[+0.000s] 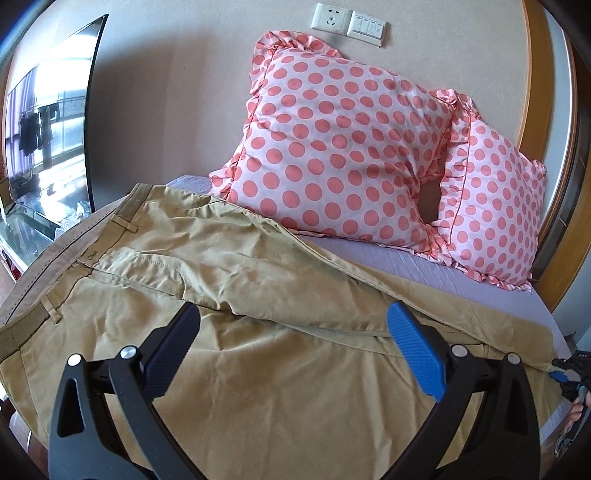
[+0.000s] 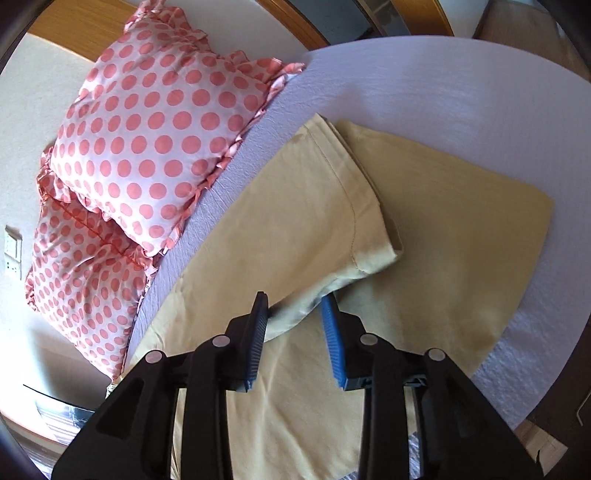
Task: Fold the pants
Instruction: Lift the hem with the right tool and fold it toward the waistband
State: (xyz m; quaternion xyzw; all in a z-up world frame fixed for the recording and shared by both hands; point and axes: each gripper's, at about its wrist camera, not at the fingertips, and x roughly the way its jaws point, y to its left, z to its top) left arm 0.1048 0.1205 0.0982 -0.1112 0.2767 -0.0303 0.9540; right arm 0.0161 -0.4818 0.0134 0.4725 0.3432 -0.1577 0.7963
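Khaki pants (image 1: 229, 280) lie spread on the bed, waistband at the left in the left wrist view, one leg lying over the other. My left gripper (image 1: 291, 325) is open just above the seat area and holds nothing. In the right wrist view the pants (image 2: 436, 236) show their leg ends; the upper leg's hem (image 2: 354, 206) lies across the lower leg. My right gripper (image 2: 295, 306) is open with a fold of the upper leg's edge between its fingers, which stand apart from the cloth. The right gripper also shows in the left wrist view (image 1: 569, 373) at the far right edge.
Two pink polka-dot pillows (image 1: 332, 129) lean on the wall at the bed's head, close behind the pants. The lilac sheet (image 2: 443, 92) stretches beyond the leg ends. A TV (image 1: 48, 133) stands at left; wall sockets (image 1: 347, 20) sit above the pillows.
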